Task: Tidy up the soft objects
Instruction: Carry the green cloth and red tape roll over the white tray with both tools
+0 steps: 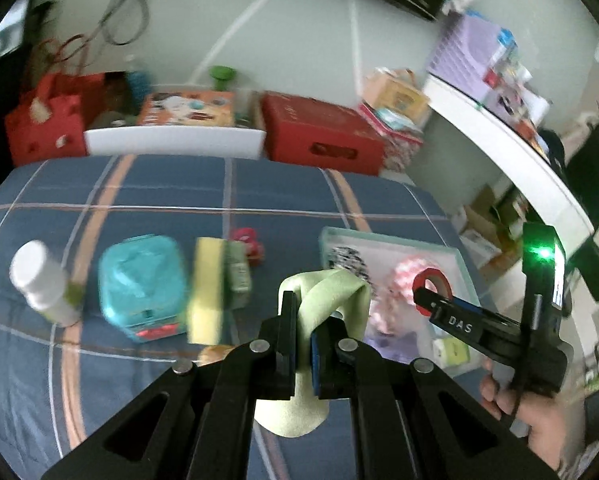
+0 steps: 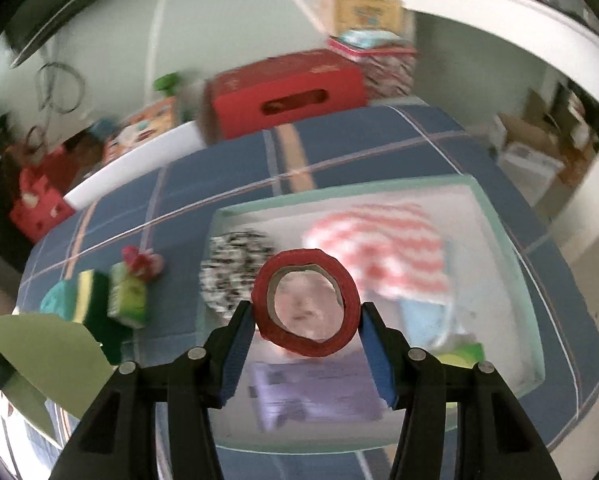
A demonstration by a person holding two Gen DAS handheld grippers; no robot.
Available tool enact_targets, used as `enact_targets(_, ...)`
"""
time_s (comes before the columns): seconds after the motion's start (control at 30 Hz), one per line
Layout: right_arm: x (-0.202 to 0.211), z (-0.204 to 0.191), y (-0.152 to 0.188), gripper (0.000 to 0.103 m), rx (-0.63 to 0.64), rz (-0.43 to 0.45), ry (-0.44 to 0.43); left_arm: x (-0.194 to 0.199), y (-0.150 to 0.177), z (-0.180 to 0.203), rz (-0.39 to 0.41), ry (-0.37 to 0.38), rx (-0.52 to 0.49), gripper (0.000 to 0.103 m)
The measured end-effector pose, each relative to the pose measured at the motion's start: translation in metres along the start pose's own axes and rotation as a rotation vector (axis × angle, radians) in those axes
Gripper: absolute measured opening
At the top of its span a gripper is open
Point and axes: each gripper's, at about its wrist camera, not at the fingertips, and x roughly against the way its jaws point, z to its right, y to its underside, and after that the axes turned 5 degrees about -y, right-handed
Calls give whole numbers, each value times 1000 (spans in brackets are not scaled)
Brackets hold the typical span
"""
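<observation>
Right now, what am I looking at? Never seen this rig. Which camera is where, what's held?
No robot: a person holds a pair of hand-held tongs in each hand, each with a fisheye camera looking along its fingers. The left view shows the left tongs shut on a pale green cloth. The right view shows the right tongs gripping a red tape roll above a shallow tray of soft items. On the blue plaid cover lie a sponge, a teal pack and a white bottle.

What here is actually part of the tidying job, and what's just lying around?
Part of the job:
- left gripper, shut on light green cloth
- right gripper, holding red tape roll
- tray

Lying about:
- red box
- white bottle
</observation>
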Motion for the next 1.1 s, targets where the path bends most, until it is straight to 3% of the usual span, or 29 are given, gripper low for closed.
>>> enact_targets(0.2, -8, 35, 3, 56, -82, -28, 23, -39, -6, 52, -43, 55, -112, 5)
enact_targets(0.33, -23, 46, 9, 56, -104, -79, 19, -78, 4, 69, -99, 90, -131, 5)
enact_targets(0.7, -55, 57, 20, 57, -131, -175, 27, -144, 35, 74, -232, 29, -128, 5)
enact_targets(0.9, -54, 54, 20, 58, -132, -172, 37, -146, 42, 76, -269, 23, -129, 6)
enact_targets(0.97, -50, 53, 18, 58, -129, -163, 41, -139, 41, 80, -266, 32, -139, 9)
enact_targets(1.0, -49, 53, 16, 58, -129, -157, 42, -135, 41, 82, -262, 35, -140, 18)
enact_targets(1.03, -45, 52, 15, 58, -129, -152, 44, -129, 40, 83, -256, 42, -139, 35)
enact_targets(1.1, -38, 50, 15, 59, -123, -139, 53, -119, 38, 84, -235, 53, -132, 53)
